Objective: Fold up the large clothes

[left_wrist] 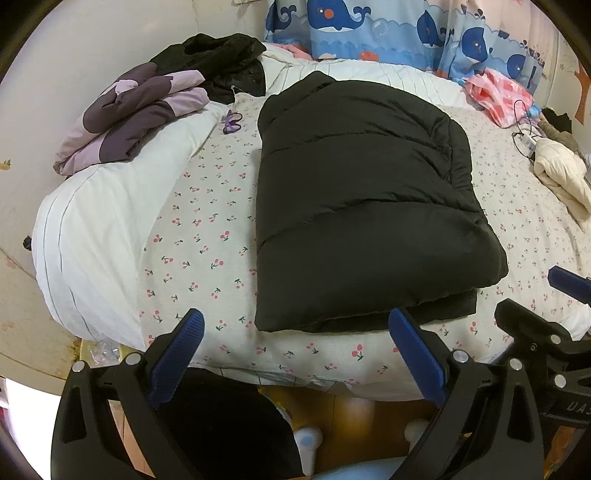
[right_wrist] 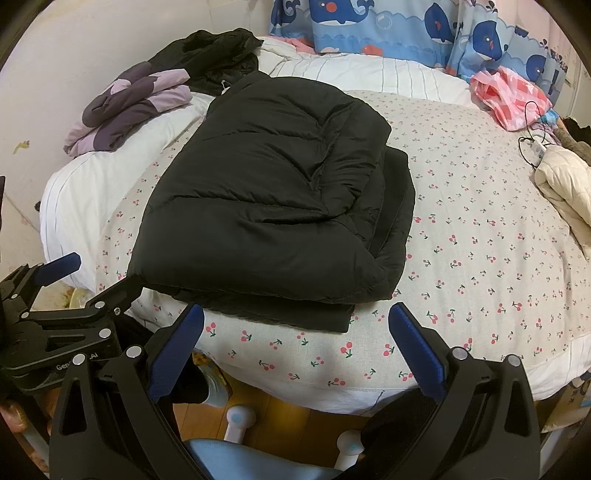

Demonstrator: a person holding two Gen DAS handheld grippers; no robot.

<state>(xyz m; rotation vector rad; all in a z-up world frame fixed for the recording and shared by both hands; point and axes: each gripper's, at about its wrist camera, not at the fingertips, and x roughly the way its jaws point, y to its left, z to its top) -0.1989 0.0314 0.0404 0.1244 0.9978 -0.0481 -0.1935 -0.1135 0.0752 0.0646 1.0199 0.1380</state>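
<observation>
A black puffer jacket [left_wrist: 362, 206] [right_wrist: 273, 206] lies folded into a thick rectangle on the cherry-print sheet [left_wrist: 207, 236] [right_wrist: 480, 236] of the bed. My left gripper [left_wrist: 295, 332] hovers open at the bed's near edge, just short of the jacket's front hem, with nothing between its blue pads. My right gripper [right_wrist: 295, 328] is also open and empty, right before the jacket's near right corner. In the left wrist view the right gripper [left_wrist: 554, 314] shows at the right edge. The left gripper [right_wrist: 66, 295] appears at the lower left of the right wrist view.
A purple patterned garment [left_wrist: 136, 110] [right_wrist: 133, 107] and a black garment [left_wrist: 221, 59] [right_wrist: 218, 51] lie on a white quilt [left_wrist: 99, 229] at the back left. A cream jacket [left_wrist: 561, 173] [right_wrist: 565, 184] and a pink bag [left_wrist: 498, 96] [right_wrist: 509, 96] lie at the right. Whale-print fabric [left_wrist: 369, 26] hangs behind. A blue chair [right_wrist: 236, 458] stands below.
</observation>
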